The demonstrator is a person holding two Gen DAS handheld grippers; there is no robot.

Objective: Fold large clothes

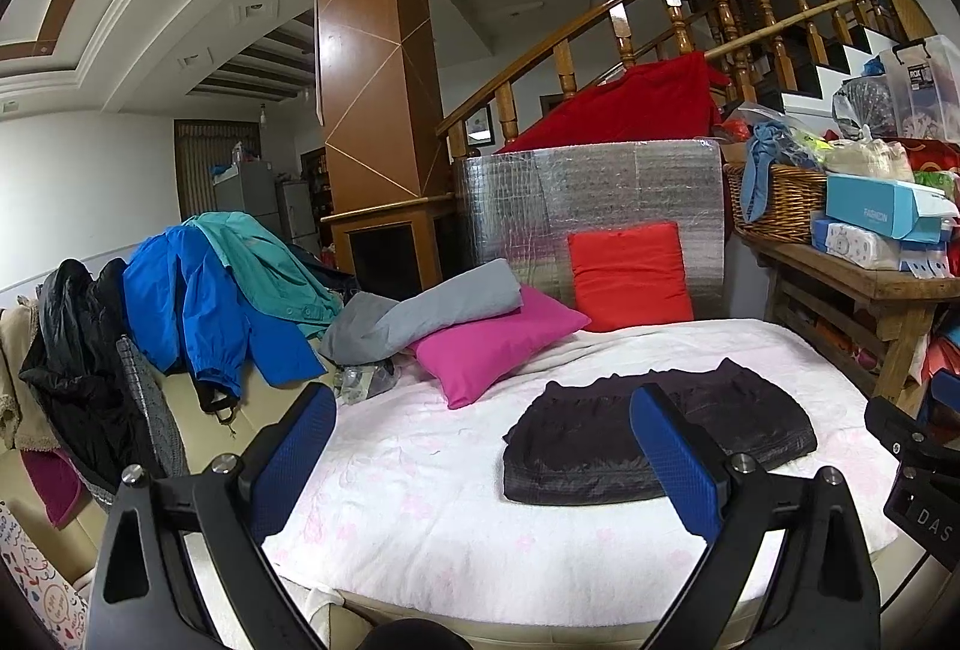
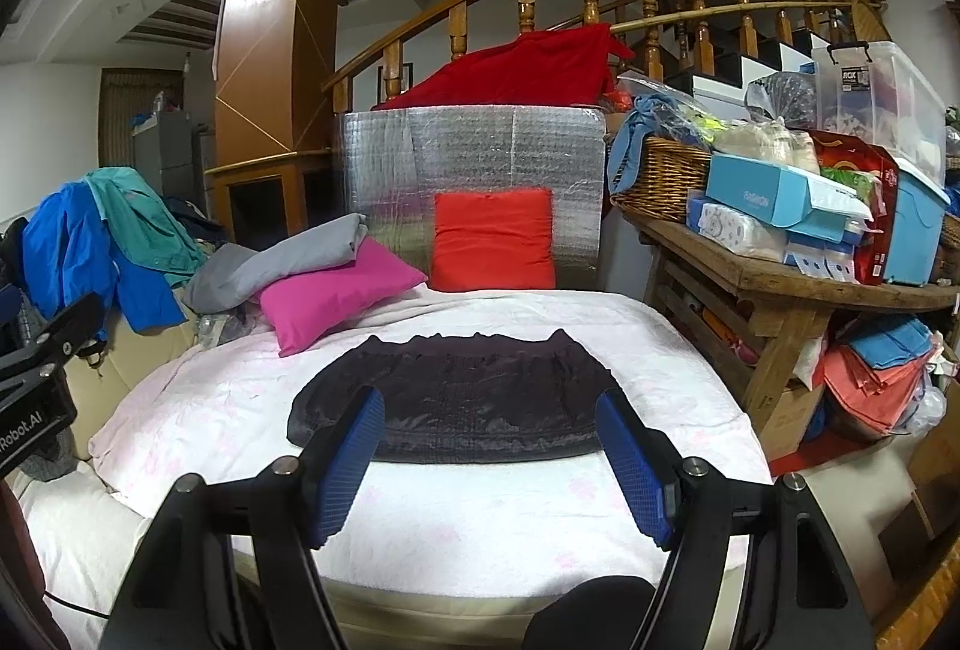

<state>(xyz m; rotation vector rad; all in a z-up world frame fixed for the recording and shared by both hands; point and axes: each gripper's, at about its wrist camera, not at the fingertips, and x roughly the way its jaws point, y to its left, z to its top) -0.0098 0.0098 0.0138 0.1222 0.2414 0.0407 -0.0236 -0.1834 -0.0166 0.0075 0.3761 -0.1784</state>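
Folded black garment (image 2: 456,398) ahead of right gripper (image 2: 489,461), untouched.

Even indoor light, sharp, fisheye-warped dark corners.

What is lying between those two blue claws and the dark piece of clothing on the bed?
Nothing visible. Both the left gripper and the right gripper are open and held apart from the black garment, with only bare white blanket in between. The pink pillow lies behind it, to the left.
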